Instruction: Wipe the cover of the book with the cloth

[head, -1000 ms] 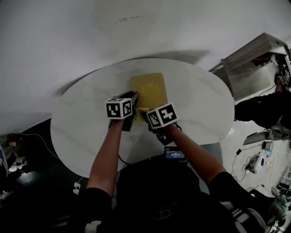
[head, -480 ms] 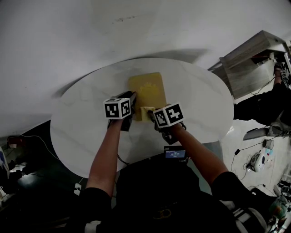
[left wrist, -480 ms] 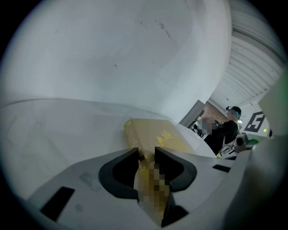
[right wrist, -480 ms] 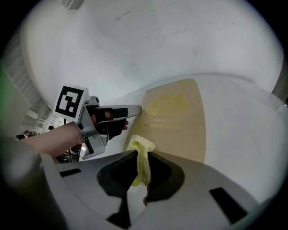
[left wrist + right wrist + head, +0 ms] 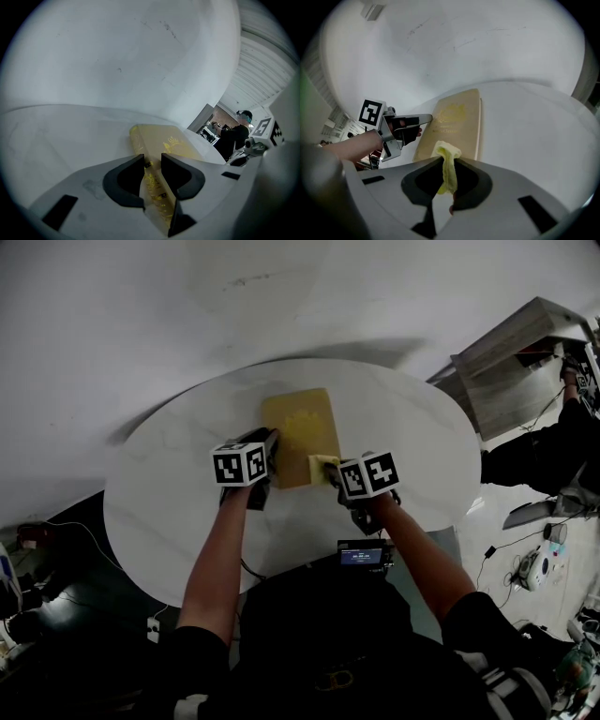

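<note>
**Right jaws clamped on the cloth at the book's lower-right corner; left jaws steadying its left edge.**
The right gripper (image 5: 448, 160) has its jaws closed on the folded yellow cloth (image 5: 446, 151), whose tuft projects forward, presumably to serve as the wiping pad. The left gripper (image 5: 152, 161) shows a narrow gap between its jaws, set over the spine edge of the book (image 5: 302, 435), apparently to prevent sliding. The book lies flat at centre frame on the round white surface (image 5: 169, 484).
</note>
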